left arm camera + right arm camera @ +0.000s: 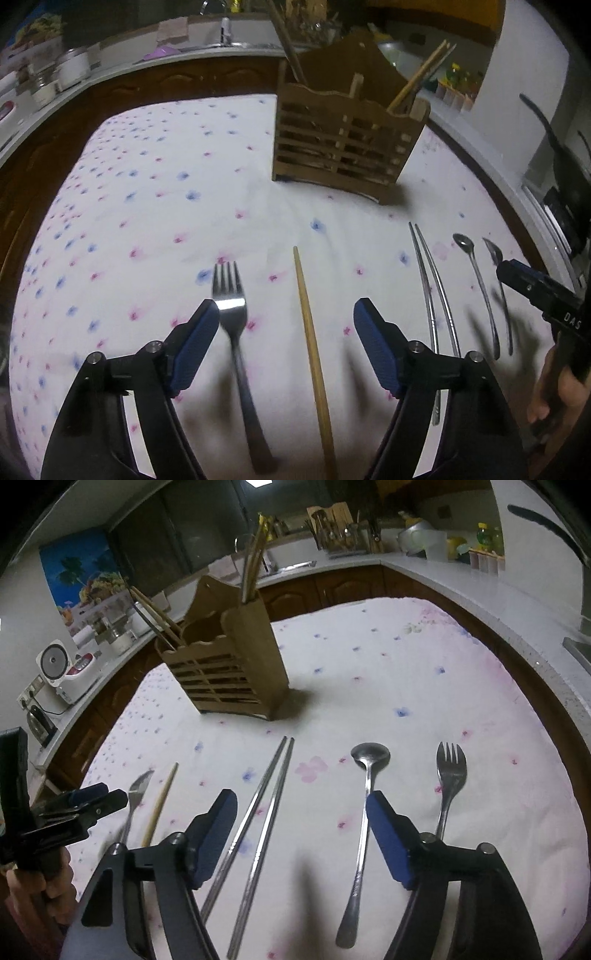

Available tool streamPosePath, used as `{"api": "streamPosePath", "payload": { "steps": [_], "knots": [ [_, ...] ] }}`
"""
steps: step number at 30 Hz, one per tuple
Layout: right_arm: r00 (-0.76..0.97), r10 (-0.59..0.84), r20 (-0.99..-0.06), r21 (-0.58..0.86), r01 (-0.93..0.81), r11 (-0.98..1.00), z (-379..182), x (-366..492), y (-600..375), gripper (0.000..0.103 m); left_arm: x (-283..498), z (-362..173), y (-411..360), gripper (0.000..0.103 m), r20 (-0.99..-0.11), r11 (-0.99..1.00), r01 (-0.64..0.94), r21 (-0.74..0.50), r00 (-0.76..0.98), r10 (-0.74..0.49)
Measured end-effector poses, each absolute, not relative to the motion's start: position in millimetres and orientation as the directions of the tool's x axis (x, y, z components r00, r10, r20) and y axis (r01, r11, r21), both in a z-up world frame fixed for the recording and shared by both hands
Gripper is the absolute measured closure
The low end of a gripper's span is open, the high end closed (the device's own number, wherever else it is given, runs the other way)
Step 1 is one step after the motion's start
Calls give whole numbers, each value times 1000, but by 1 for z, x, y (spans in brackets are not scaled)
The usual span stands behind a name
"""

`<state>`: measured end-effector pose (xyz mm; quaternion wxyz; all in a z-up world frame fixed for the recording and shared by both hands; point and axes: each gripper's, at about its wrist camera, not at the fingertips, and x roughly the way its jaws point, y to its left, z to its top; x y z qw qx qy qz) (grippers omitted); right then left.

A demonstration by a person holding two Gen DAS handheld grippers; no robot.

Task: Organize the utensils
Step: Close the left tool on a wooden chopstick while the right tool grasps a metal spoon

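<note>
Two grippers, both with jaws spread and nothing clamped. Left gripper (286,314) hovers low over the flowered cloth (147,229); a fork (231,314) lies just inside its left pad, tines pointing far, and a single wooden chopstick (310,332) lies between the pads, touching neither. Right gripper (301,812) likewise gapes over the cloth: a pair of metal chopsticks (264,805) lies side by side between its pads, nearer the left one, and a long-handled spoon (364,812) runs just beside the inner face of the right pad; contact there cannot be told. Outside that pad, further right, a second fork (448,775) lies with tines far. All utensils lie in a row on the near part of the cloth, handles toward the cameras. Far of the row, near the middle of the table, stands a slatted wooden utensil holder (229,679), upright, with several wooden chopsticks already sticking out of its compartments. A person's hand (44,882) grips the left tool's handle at the left edge of the right view. Beyond the table, a white counter (424,568) wraps round the room, with a rice cooker (64,672) at far left.
</note>
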<state>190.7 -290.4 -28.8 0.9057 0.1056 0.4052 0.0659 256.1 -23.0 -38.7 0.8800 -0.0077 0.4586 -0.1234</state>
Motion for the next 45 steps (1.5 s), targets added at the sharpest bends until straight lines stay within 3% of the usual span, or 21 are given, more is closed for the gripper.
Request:
{"api": "streamPosePath", "payload": {
  "steps": [6, 13, 16, 20, 23, 24, 25, 33, 45],
  "knots": [
    [623, 173, -763, 218, -4, 976, -44, 211, -300, 46, 281, -54, -35, 44, -844, 966, 228, -121, 489, -222],
    [582, 129, -803, 177, 25, 984, -58, 234, -308, 54, 304, -75, -54, 56, -890, 960, 269, -83, 413, -193],
    [558, 118, -821, 161, 28, 986, -67, 243, -308, 66, 304, -76, -61, 58, -887, 956, 291, -43, 429, -171],
    [556, 94, -826, 132, 29, 991, -69, 248, -305, 74, 305, -75, -67, 83, -883, 951, 308, -21, 441, -162],
    [555, 80, -828, 123, 41, 991, -70, 251, -306, 87, 307, -74, -70, 95, -885, 950, 311, -18, 437, -160],
    [554, 84, -828, 129, 43, 991, -70, 252, -307, 96, 309, -74, -70, 96, -884, 951, 309, -24, 437, -164],
    [553, 93, -828, 140, 43, 989, -70, 252, -308, 98, 309, -73, -71, 96, -883, 951, 309, -26, 439, -167],
    [578, 154, -801, 196, 10, 981, -56, 237, -303, 98, 304, -60, -56, 98, -859, 953, 283, -109, 456, -233],
    [652, 204, -731, 228, -48, 972, -10, 205, -289, 99, 257, 0, -27, 98, -758, 943, 257, -214, 566, -326]
  ]
}}
